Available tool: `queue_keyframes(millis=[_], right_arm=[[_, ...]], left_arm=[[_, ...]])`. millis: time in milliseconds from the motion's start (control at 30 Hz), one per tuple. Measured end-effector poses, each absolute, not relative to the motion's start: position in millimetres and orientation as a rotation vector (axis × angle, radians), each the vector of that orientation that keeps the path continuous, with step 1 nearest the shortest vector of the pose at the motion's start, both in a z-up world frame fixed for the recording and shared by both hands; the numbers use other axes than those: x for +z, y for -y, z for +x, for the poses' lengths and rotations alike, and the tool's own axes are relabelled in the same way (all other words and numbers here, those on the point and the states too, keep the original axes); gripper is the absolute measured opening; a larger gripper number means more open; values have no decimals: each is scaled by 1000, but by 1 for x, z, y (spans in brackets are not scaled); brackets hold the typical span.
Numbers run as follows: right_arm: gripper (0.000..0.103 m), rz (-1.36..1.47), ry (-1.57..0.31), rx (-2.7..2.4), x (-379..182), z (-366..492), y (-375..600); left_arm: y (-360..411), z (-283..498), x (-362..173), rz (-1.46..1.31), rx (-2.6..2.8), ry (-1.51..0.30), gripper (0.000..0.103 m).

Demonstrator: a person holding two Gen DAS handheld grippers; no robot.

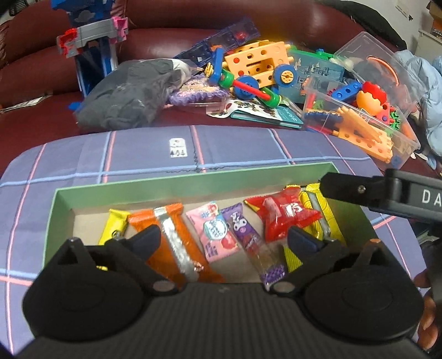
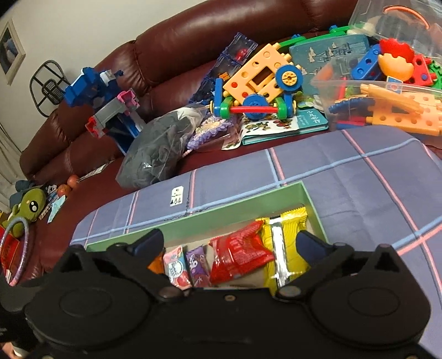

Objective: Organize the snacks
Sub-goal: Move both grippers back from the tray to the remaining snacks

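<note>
1. The snacks lie side by side in the green box (image 1: 190,185), all flat on its floor. From one end to the other I see a small yellow snack (image 1: 114,224), an orange bar (image 1: 176,243), a pink packet (image 1: 214,234), a purple candy (image 1: 248,237), a red packet (image 1: 284,216) and a big yellow bar (image 1: 317,221).
2. The long snacks point from the near wall of the box to the far wall. So their long sides run the same way my grippers point.
3. The red packet lies partly on top of the big yellow bar. The others just touch or sit close together.
4. My left gripper (image 1: 223,239) is wide apart and holds nothing. The orange bar, the pink packet and the purple candy lie below the gap between its fingers.
5. My right gripper (image 2: 233,245) is also wide apart and empty. It hangs over the end with the red packet (image 2: 240,254) and the big yellow bar (image 2: 284,248), so that hand is nearer to those two.
6. I think the snacks are nearly tidy. If one needs a nudge, the left side is for my left hand.
7. The box sits on a purple checked cloth (image 1: 234,149) over the worktop. Behind it is a dark red sofa (image 1: 171,24) full of toys.
</note>
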State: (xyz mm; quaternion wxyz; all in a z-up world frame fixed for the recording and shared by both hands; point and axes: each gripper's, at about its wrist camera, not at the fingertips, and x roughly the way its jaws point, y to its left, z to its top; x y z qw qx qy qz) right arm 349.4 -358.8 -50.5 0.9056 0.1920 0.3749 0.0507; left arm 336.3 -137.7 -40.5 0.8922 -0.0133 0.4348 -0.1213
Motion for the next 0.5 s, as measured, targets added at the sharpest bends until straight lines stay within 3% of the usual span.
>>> queue_keyframes(millis=[500], right_arm=[[103, 421, -788, 96, -20, 265, 364]], left_arm=[[130, 246, -5, -55, -288, -881, 103]])
